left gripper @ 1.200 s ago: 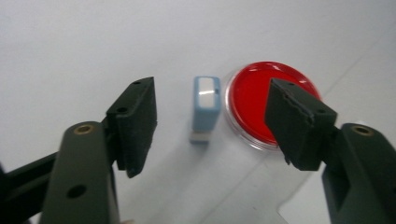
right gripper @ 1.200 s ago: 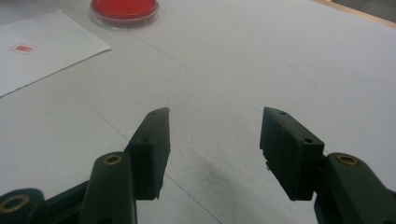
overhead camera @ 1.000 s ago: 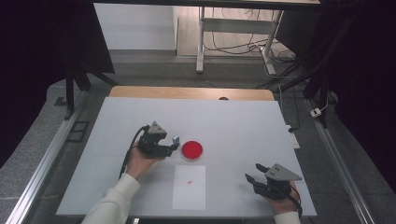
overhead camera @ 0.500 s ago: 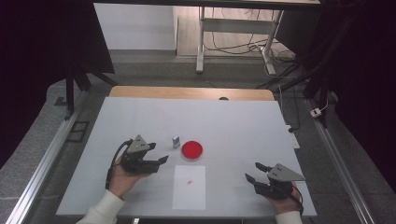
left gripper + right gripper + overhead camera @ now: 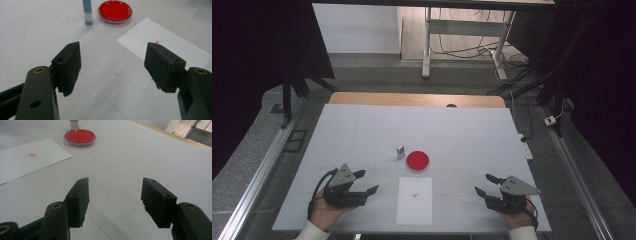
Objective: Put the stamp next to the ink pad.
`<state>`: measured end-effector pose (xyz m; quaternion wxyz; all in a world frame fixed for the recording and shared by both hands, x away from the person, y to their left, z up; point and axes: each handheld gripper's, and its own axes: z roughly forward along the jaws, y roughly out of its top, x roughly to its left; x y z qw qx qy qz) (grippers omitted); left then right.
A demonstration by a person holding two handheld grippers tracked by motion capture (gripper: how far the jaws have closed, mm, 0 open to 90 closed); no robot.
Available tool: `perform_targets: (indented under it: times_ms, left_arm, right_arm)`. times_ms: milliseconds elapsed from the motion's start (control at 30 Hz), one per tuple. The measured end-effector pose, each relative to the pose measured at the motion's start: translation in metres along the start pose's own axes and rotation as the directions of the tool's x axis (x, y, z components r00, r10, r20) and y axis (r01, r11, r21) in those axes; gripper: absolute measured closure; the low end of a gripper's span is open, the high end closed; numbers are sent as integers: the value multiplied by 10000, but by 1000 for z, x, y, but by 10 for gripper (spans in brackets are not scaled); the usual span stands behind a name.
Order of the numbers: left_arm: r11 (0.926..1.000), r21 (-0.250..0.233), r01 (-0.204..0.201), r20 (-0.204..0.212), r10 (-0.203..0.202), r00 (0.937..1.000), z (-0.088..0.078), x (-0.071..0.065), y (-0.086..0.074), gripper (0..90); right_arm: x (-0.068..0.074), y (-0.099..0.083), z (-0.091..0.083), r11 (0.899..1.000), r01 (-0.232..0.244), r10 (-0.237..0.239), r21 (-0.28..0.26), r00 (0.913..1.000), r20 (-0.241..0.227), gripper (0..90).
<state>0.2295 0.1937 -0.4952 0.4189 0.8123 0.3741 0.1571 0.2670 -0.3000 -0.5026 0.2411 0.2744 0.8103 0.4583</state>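
A red petri dish (image 5: pixel 417 160) sits mid-table, with a small blue-and-white vial (image 5: pixel 400 151) standing upright just left of it. Nearer me lies a white paper sheet (image 5: pixel 414 200) bearing a tiny red square (image 5: pixel 415 195). My left gripper (image 5: pixel 368 182) rests left of the sheet, open and empty. In the left gripper view the gripper (image 5: pixel 112 62) faces the vial (image 5: pixel 87 12) and dish (image 5: pixel 115 11), well short of them. My right gripper (image 5: pixel 482 184) sits right of the sheet; its jaws have just been opening with nothing between them. In the right gripper view that gripper (image 5: pixel 115 187) looks toward the dish (image 5: pixel 80 137) and sheet (image 5: pixel 25 160).
The white table top (image 5: pixel 462 130) ends in a wooden strip (image 5: pixel 412 99) at the far side. Metal rails (image 5: pixel 257 175) run along both sides. A white power strip (image 5: pixel 525 148) lies at the right edge, and desk legs with cables stand beyond.
My left gripper has pulled back from beside the dish toward the near left, and the vial now stands alone by the dish. The right hand has stayed put, its jaws slightly wider.
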Motion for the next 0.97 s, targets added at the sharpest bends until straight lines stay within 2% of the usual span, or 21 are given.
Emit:
perform_targets:
  times_ms: [167,267,367,967]
  left_arm:
    - [10000,-21,-16,-146,16,9999,-10,0,-13,299]
    - [9997,-123,194,-266,-198,9995,-15,2,-20,300]
    - [9997,-98,219,-400,-223,9990,-15,5,-23,301]
    - [9996,-130,254,-499,-260,9984,-16,7,-26,302]
  right_arm:
    - [0,0,0,10000,40,-41,-77,10000,-91,378]
    - [0,0,0,10000,33,-33,-31,10000,-88,378]
    - [0,0,1,10000,73,-73,-12,10000,-61,379]
    - [0,1,-1,9999,129,-129,-65,9999,-59,383]
